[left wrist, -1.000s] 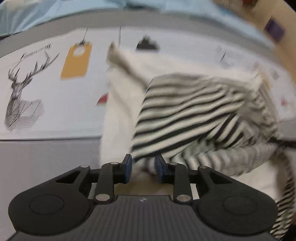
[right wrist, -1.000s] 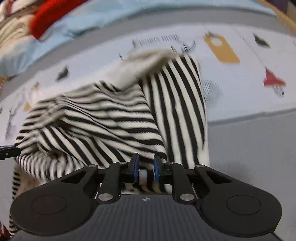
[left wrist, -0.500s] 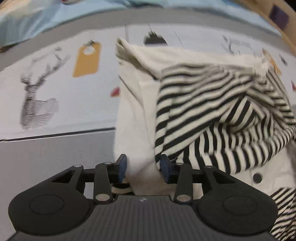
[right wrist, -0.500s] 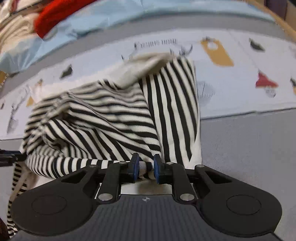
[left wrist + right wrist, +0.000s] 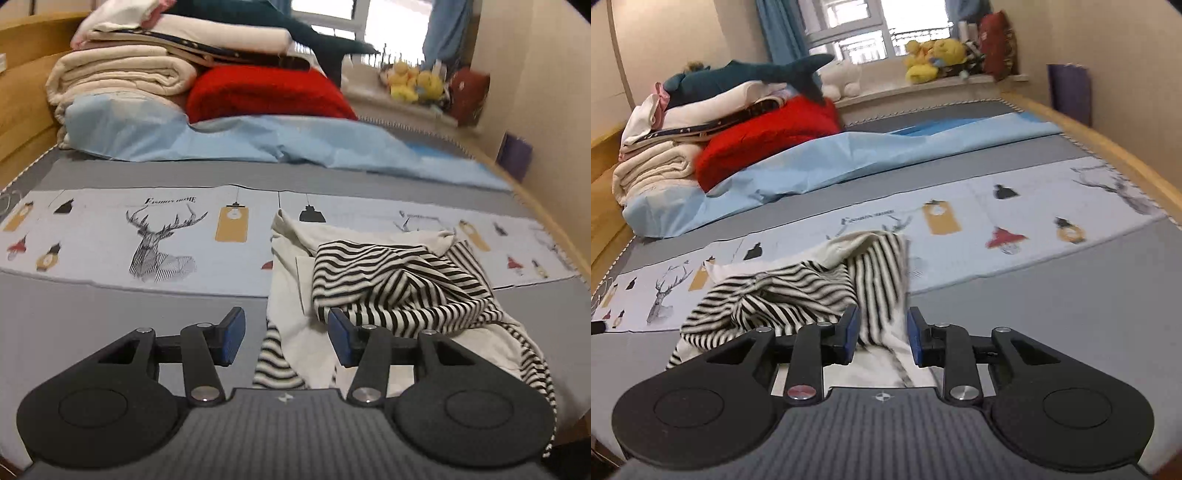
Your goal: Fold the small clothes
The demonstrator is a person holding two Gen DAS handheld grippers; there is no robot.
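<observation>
Both jaws wide open, holding nothing | black-and-white striped cotton garment (image 5: 399,284) lies rumpled ahead | right gripper (image 5: 880,334) nearer than left gripper (image 5: 286,334).

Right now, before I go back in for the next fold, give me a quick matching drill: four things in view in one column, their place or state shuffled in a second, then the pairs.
Things
1. striped garment
2. left hand-held gripper
3. red blanket
4. yellow plush toys

Place or state
A. on the window ledge
B. crumpled on the printed mat
C. open, holding nothing
D. at the far end of the bed, beside the folded cream bedding

Pairs: 1-B, 2-C, 3-D, 4-A
</observation>
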